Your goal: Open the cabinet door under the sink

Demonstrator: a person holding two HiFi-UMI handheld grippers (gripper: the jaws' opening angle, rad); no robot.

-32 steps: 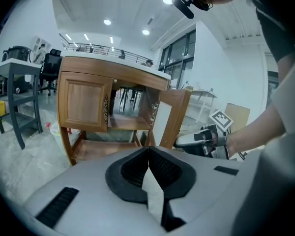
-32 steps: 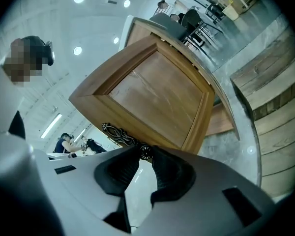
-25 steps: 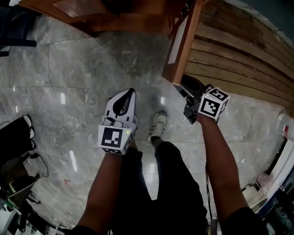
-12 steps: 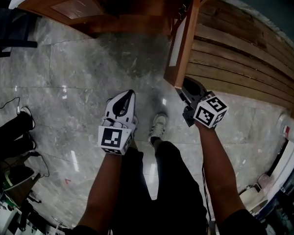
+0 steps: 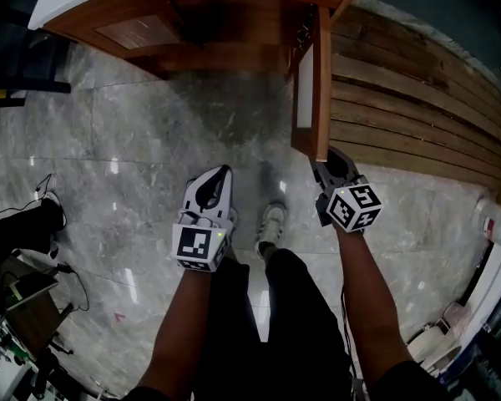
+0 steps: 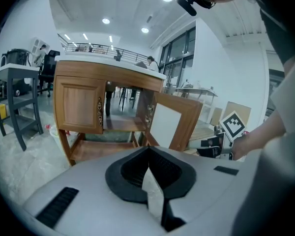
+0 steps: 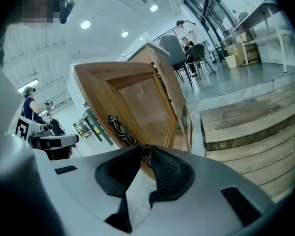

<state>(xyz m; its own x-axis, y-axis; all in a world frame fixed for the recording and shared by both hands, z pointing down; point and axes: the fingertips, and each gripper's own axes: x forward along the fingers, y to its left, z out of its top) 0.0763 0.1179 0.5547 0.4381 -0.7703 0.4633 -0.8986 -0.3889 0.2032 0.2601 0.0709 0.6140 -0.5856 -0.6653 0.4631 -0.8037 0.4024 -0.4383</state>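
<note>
Door wider; right claw tightened on handle.

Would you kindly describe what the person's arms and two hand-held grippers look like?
The left hand-held gripper and right hand-held gripper each have a pale grey-white shell, black ribbed pads and a rear cube with black-and-white square markers. The forearms are bare, with no sleeves in view. The trousers are dark.
</note>
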